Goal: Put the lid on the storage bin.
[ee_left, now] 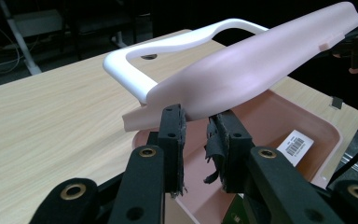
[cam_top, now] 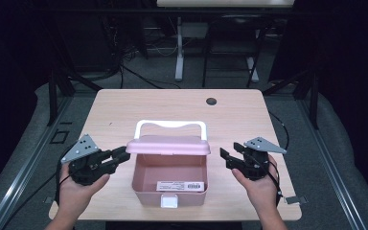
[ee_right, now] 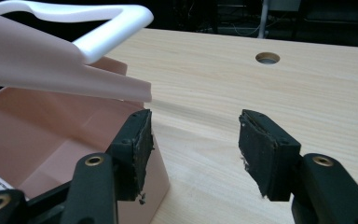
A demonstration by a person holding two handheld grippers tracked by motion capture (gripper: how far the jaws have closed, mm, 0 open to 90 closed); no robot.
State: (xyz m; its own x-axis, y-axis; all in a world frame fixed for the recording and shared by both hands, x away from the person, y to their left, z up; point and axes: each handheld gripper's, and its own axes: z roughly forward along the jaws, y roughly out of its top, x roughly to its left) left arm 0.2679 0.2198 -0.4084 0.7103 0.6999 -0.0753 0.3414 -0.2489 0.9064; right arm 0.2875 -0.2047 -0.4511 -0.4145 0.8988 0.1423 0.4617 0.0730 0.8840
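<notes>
The pink box [cam_top: 170,179] sits on the bench [cam_top: 124,110] near its front edge, between the two hands, and its lid [cam_top: 168,144] stands partly raised over the back half of the box, with the white handle [cam_top: 170,125] just behind the lid. Inside the box a white barcode label [cam_top: 182,186] lies against the front wall, and a white latch [cam_top: 169,201] hangs at the front outside.

The step in hand looks like swinging the lid on its hinge; whether it is going up or coming down cannot be told from this moment. The left gripper [cam_top: 122,154] is at the lid's left end. In the left gripper view its jaws stand only a narrow gap apart, right under the lid's edge [ee_left: 186,114]; they seem to touch or prop it, but a firm pinch is not clear.

The right gripper [ee_right: 193,140] waits just to the right of the box, jaws spread wide and holding nothing, with one jaw close beside the box wall.

Next, the left gripper likely needs a steady arc about the hinge at the back of the box, while the right gripper could brace the box so it does not slide.
</notes>
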